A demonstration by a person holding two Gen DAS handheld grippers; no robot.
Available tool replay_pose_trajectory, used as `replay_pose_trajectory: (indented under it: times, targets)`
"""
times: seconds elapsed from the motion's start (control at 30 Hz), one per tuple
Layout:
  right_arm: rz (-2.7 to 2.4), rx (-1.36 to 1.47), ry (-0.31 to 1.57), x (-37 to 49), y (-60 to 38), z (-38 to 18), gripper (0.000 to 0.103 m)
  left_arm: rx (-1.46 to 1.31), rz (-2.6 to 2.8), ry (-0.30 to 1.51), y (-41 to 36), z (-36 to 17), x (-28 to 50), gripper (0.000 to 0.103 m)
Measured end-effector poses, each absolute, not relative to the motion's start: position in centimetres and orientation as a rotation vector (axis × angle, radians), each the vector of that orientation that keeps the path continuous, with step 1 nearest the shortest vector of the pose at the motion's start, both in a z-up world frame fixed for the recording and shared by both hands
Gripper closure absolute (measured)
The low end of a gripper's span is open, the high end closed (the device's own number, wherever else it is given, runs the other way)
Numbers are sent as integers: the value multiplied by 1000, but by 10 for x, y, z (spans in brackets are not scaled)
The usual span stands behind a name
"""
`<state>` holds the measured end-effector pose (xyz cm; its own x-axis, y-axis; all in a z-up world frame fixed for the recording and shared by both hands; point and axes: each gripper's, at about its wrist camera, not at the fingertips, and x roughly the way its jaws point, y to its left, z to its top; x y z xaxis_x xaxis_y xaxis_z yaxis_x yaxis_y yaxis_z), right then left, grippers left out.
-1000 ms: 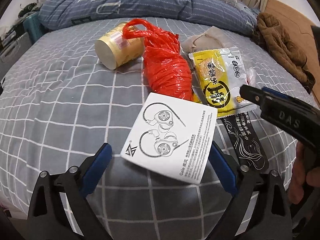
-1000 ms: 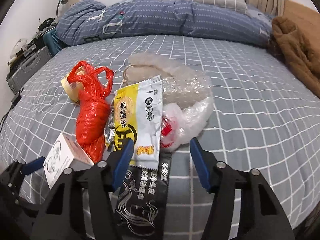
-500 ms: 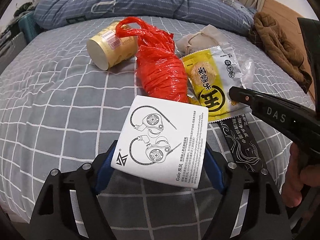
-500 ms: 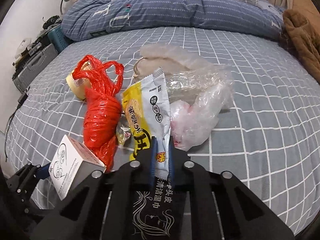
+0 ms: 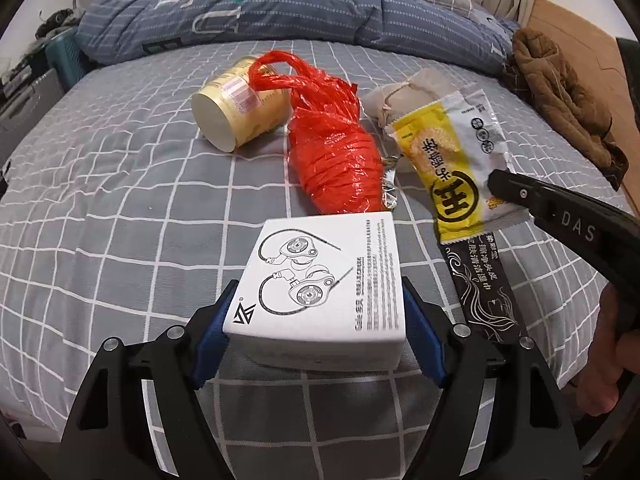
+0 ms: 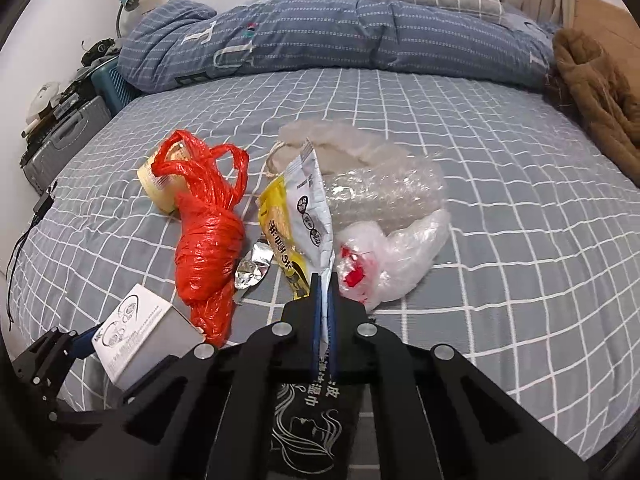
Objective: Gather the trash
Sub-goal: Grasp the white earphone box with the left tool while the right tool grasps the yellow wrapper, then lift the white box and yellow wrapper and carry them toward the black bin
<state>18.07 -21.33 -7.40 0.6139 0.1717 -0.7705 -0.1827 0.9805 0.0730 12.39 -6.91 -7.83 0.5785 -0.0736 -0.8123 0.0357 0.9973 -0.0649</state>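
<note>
Left wrist view first: the left gripper has gone from wide open, with the white earphone box lying loose ahead of it, to blue pads pressed on the box's two sides, the jaws closing the last bit and the box tipped up off the checked bedsheet. Right wrist view: the right gripper, half open a second ago, is now pinched fully together on the lower edge of the yellow snack wrapper, which stands up ahead of its tips. Just under that gripper lies the black sachet; just left of the wrapper are a crumpled foil scrap and the red plastic bag, with the gold cup behind it; to the right, clear bubble wrap. Both hands look loaded, so two pieces seem ready to carry off; no bin is in sight.
</note>
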Motion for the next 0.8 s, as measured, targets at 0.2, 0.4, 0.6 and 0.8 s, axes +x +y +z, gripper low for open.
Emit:
replay_pose_trajectory:
  times: [0.2, 0.4, 0.6, 0.8]
  targets:
    - [183, -22, 864, 170, -217, -59, 100, -54, -61, 948, -64, -70, 120, 29]
    - [174, -37, 853, 158, -217, -49, 100, -67, -52, 946, -58, -63, 117, 30]
    - [155, -50, 836, 140, -219, -42, 100, -66, -41, 928, -54, -54, 111, 30]
    - [147, -10, 835, 120, -226, -37, 100, -73, -36, 906, -49, -42, 98, 30]
